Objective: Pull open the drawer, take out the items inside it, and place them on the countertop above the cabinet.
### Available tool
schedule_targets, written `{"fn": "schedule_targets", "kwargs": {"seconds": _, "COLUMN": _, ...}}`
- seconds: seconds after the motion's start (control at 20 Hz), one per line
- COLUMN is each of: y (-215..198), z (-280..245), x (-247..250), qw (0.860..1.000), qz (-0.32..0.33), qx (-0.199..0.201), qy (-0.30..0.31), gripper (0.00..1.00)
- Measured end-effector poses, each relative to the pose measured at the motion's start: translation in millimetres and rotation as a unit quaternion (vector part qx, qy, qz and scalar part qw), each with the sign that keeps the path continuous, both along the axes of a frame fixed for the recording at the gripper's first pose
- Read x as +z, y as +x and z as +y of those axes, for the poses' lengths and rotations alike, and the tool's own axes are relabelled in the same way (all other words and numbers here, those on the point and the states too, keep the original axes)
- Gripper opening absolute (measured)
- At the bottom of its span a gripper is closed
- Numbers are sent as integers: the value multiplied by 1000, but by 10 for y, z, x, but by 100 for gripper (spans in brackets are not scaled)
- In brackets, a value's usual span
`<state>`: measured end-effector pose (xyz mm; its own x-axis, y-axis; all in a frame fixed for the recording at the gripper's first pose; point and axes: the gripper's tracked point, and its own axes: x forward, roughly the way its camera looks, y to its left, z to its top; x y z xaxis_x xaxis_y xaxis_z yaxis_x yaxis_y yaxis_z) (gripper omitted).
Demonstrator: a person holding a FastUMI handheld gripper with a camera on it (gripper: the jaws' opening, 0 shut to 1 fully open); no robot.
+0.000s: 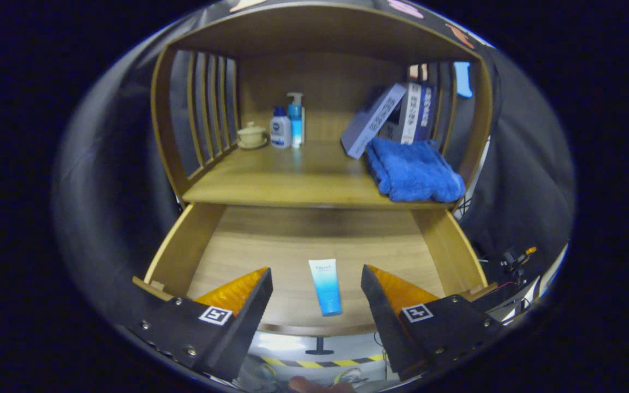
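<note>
Dark cloth-walled booth, with a wooden cabinet [320,180] at its centre. Countertop [292,174] set under a hooded top with slatted sides. At the back left of it: a small lidded ceramic cup [251,135], then a white bottle with a blue cap [280,127], touching a taller blue pump bottle [295,121]. On the right: two boxes [396,114] leaning against the slats, with a folded blue towel [414,170] lying in front of them near the counter's front edge.

Below the counter, drawer [314,262] pulled well open, its wooden floor bare apart from one item. Blue-and-white tube [326,286] lying flat on that floor, close to the front rim, running front to back. Gripper [317,278] spread wide, holding nothing; one fingertip [262,278] on each side of the tube, apart from it. Yellow-and-black striped tape [320,362] visible on the floor beneath the drawer's front.
</note>
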<state>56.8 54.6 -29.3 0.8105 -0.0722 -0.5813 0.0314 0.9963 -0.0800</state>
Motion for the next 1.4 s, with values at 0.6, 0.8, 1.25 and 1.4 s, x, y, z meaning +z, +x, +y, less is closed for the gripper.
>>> {"fn": "schedule_targets", "kwargs": {"seconds": 0.6, "y": 420, "z": -123, "x": -1142, "qw": 971, "qz": 218, "qx": -65, "qy": 69, "gripper": 88}}
{"fn": "schedule_targets", "kwargs": {"seconds": 0.8, "y": 391, "z": -236, "x": -1343, "qw": 967, "qz": 242, "qx": -76, "qy": 38, "gripper": 59}}
{"fn": "schedule_targets", "kwargs": {"seconds": 1.25, "y": 269, "z": -45, "x": -758, "qw": 987, "qz": 152, "qx": -13, "qy": 54, "gripper": 40}}
{"fn": "schedule_targets", "kwargs": {"seconds": 1.4, "y": 266, "z": -49, "x": -378, "qw": 994, "qz": 89, "qx": -1, "qy": 58, "gripper": 40}}
